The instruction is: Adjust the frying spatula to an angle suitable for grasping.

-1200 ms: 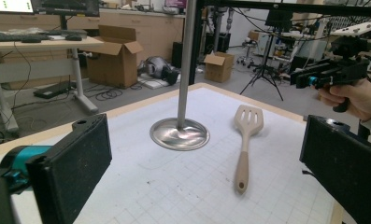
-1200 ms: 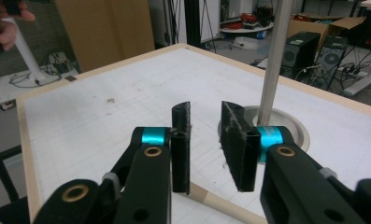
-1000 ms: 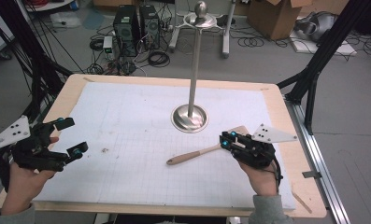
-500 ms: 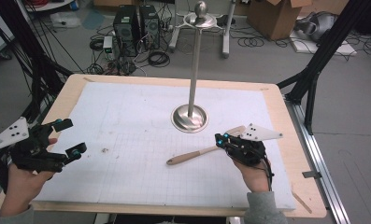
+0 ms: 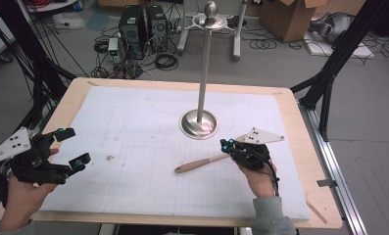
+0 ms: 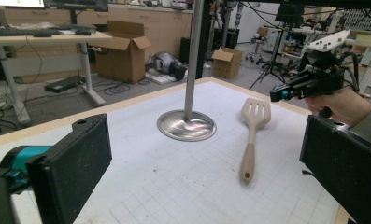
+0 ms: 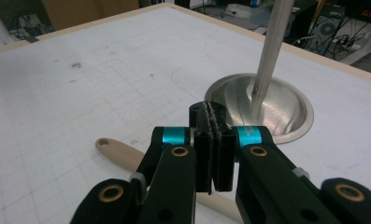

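Gridded mat (image 5: 148, 127), spatula (image 5: 202, 163) below closed right gripper (image 5: 226, 146)

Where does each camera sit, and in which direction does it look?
High view: above the person's side, looking forward and down on the table; both forearms show, with the left hand-held gripper open.
Left gripper view: rides that gripper, facing the spatula and stand; its own jaws show.
Right gripper view: rides the right hand-held gripper, shut above the spatula handle.
All three share the stand and spatula.
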Available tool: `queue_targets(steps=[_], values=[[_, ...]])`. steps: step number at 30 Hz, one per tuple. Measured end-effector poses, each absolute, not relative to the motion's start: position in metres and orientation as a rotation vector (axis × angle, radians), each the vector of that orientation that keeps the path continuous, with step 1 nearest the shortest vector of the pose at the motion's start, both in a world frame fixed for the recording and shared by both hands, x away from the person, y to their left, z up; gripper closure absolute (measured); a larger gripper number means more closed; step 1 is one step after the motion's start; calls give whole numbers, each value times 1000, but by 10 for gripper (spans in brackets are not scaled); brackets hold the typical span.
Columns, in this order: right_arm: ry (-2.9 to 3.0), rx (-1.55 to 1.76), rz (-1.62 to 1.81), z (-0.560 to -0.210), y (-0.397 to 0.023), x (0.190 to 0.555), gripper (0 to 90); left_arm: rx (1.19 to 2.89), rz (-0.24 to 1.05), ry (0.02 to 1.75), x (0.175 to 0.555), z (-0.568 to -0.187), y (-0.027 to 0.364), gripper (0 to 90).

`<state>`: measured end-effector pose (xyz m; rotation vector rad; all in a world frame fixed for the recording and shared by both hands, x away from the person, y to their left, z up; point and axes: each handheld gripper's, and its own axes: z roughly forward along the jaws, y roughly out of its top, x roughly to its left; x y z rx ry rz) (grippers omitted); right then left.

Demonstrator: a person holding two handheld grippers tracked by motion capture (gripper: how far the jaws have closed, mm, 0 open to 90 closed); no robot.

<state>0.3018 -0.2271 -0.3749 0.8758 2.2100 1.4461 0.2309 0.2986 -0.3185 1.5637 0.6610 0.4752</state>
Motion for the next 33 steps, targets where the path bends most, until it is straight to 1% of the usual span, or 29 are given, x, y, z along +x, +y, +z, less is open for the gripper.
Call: queue_targets(steps=[9, 33], values=[[2246, 896, 1423, -391, -219, 312, 896, 1563, 491, 672, 231, -322, 301, 27], [2344, 955, 1264, -420, -193, 329, 896, 1584, 471, 691, 234, -328, 297, 27]])
